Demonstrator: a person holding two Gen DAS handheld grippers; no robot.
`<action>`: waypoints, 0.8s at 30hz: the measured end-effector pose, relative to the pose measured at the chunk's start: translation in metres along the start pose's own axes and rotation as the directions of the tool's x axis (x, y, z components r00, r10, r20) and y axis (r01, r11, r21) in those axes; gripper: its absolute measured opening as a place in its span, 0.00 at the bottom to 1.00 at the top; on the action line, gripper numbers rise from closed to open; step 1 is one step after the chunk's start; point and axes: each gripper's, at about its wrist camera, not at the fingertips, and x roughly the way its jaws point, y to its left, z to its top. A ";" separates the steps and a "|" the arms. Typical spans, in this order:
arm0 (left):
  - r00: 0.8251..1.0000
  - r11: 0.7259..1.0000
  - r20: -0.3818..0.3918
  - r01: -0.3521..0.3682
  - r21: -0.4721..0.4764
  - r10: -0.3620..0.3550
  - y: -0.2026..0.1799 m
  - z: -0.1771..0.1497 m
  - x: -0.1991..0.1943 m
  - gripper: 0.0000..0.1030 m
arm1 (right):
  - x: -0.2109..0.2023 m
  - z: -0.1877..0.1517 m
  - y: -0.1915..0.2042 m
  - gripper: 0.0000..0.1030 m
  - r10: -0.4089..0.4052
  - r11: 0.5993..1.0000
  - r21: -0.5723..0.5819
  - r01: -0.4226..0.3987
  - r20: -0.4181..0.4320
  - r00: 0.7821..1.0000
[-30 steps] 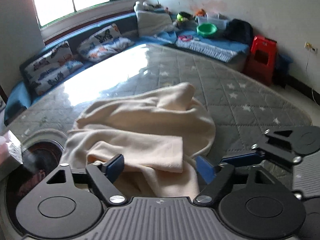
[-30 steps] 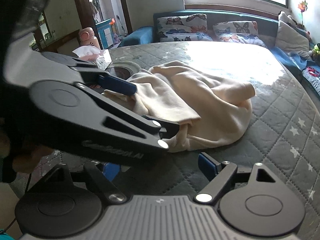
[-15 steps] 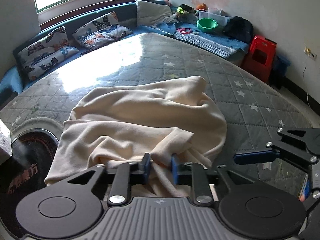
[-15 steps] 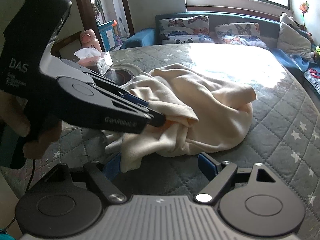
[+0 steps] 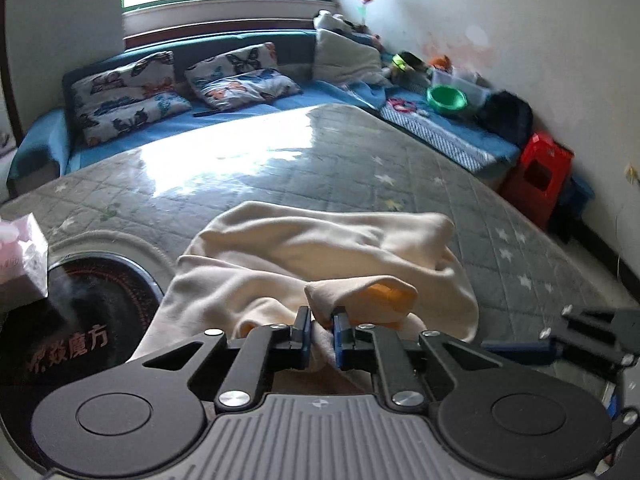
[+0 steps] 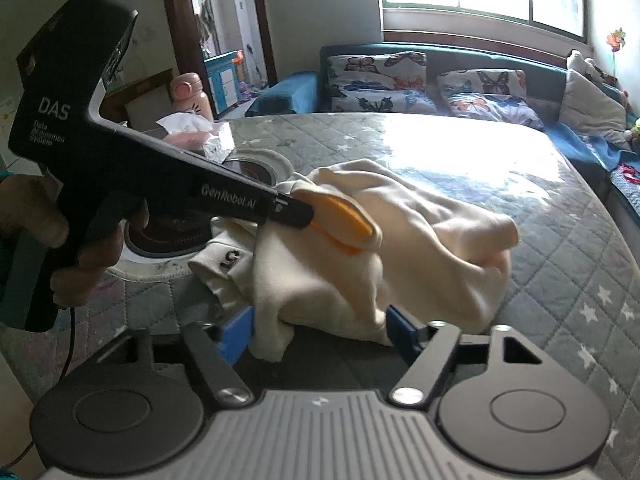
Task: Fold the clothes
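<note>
A cream garment (image 5: 320,256) with an orange lining lies crumpled on the grey quilted mattress (image 5: 360,168). My left gripper (image 5: 321,330) is shut on a fold of its near edge and holds it lifted off the bed. In the right wrist view the left gripper (image 6: 298,210) shows from the side, pinching the cream garment (image 6: 400,240) where the orange lining shows. My right gripper (image 6: 320,330) is open, its blue fingers on either side of the garment's hanging lower edge, low over the mattress (image 6: 560,240).
A round black and white pad (image 5: 80,320) and a pink tissue box (image 5: 20,260) lie at the left. Butterfly pillows (image 5: 180,84) line the far side. A red stool (image 5: 536,176), a green bowl (image 5: 446,98) and clutter stand at the right wall.
My left gripper closed on the garment's near edge and raised it, turning up the orange lining. My right gripper stayed open and moved in under the hanging cloth.
</note>
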 end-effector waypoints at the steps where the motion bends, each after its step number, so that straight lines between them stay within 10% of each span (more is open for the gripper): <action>1: 1.000 1.000 0.007 0.004 -0.017 -0.004 0.004 0.001 -0.002 0.12 | 0.001 0.002 0.002 0.68 0.000 1.000 -0.005 0.000 0.003 1.000; 14: 0.999 0.997 0.037 0.019 -0.073 -0.016 0.021 0.000 -0.012 0.17 | 0.029 0.027 0.024 0.52 0.018 0.996 -0.088 -0.017 0.017 1.000; 18: 0.999 0.998 0.042 0.007 -0.066 -0.004 0.023 -0.004 -0.011 0.48 | 0.042 0.026 0.019 0.43 0.007 0.998 -0.067 -0.008 -0.012 1.000; 24: 0.998 0.998 0.035 0.041 0.036 -0.043 0.010 -0.011 -0.010 0.55 | 0.040 0.011 0.014 0.28 0.012 0.999 -0.053 -0.013 -0.025 1.000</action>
